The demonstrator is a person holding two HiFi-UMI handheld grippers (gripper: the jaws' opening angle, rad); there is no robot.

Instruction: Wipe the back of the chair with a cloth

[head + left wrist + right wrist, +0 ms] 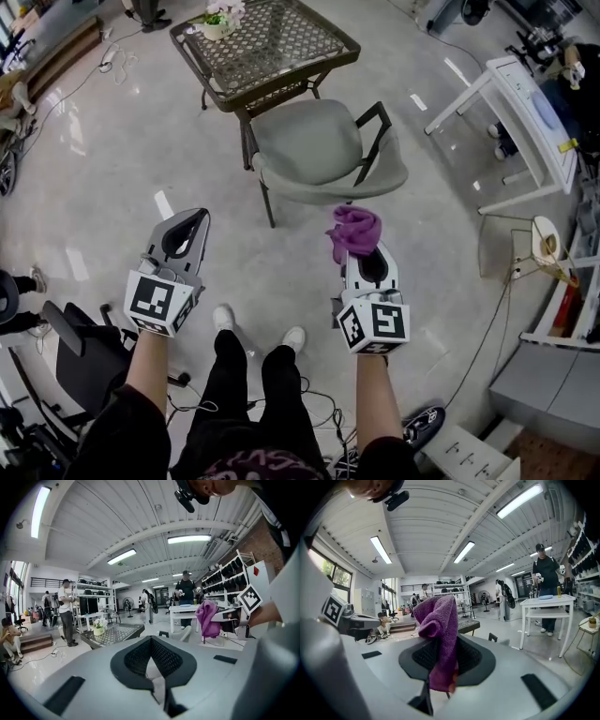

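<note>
A grey chair point(323, 150) with black arms stands on the floor ahead of me, just past both grippers. My right gripper point(364, 251) is shut on a purple cloth point(354, 232), which bunches up above its jaws and hangs down between them point(438, 634). The cloth sits level with the near edge of the chair, not touching it. My left gripper point(185, 230) is held to the left of the chair, its jaws closed together with nothing in them point(152, 667). In the left gripper view the cloth point(207, 618) shows at the right, with a bit of the chair point(186, 633) beside it.
A glass-top table point(262, 47) with a flower pot stands right behind the chair. A white table point(525, 112) is at the right, a black office chair point(80, 352) at my lower left. Cables lie on the floor around my feet. Several people stand farther off.
</note>
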